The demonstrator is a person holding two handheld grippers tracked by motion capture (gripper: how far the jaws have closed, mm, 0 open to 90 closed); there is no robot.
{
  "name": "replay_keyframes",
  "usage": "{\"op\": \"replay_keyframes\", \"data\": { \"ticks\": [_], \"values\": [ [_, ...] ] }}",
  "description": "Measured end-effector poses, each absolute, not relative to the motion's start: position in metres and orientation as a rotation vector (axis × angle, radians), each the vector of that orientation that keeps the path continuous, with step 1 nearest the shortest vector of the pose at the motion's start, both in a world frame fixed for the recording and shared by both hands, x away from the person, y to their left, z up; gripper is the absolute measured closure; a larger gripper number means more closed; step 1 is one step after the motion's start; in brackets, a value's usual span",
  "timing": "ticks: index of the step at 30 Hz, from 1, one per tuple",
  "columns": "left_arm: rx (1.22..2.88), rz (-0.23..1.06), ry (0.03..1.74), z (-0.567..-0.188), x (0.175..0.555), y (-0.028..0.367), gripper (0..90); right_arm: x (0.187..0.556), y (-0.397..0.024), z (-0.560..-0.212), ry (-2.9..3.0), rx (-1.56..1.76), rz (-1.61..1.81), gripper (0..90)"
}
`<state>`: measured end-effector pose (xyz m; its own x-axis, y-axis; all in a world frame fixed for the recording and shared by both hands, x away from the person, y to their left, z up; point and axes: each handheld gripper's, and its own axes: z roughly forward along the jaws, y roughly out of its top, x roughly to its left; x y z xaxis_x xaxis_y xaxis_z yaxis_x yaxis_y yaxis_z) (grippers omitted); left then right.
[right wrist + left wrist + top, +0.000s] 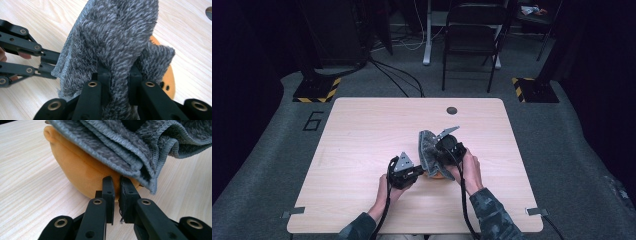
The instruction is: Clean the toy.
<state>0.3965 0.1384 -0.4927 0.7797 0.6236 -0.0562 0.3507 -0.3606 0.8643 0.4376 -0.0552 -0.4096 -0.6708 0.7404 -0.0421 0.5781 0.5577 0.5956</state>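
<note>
A grey fluffy cloth [427, 144] lies bunched over an orange bowl [435, 175] near the table's middle. My right gripper [438, 154] comes in from the right and is shut on a thick fold of the cloth [117, 37], which fills the space between its jaws [118, 72]. The bowl [168, 80] peeks out at the right under the cloth and has small holes. My left gripper [419, 170] sits left of the bowl, shut, its tips [116, 182] right at the bowl's rounded wall [75, 167] under the hanging cloth edge [140, 165]. It also reaches in from the left [48, 63].
The light wooden table [362, 135] has a dark round hole [452, 110] near its far edge. A folding chair [472, 35] and cables stand on the grey floor beyond. Striped floor plates [317, 90] flank the table's far corners.
</note>
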Motion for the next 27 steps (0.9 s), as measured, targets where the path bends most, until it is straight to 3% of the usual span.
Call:
{"op": "replay_keyframes", "data": {
  "ticks": [17, 27],
  "values": [
    [1.972, 0.332, 0.716, -0.492, 0.4, 0.136, 83.7, 0.458, -0.127, -0.436, 2.437, 1.395, 0.715, 78.1],
    [1.971, 0.318, 0.733, -0.495, 0.402, 0.138, 83.6, 0.471, -0.148, -0.483, 2.462, 1.558, 0.555, 78.1]
  ]
}}
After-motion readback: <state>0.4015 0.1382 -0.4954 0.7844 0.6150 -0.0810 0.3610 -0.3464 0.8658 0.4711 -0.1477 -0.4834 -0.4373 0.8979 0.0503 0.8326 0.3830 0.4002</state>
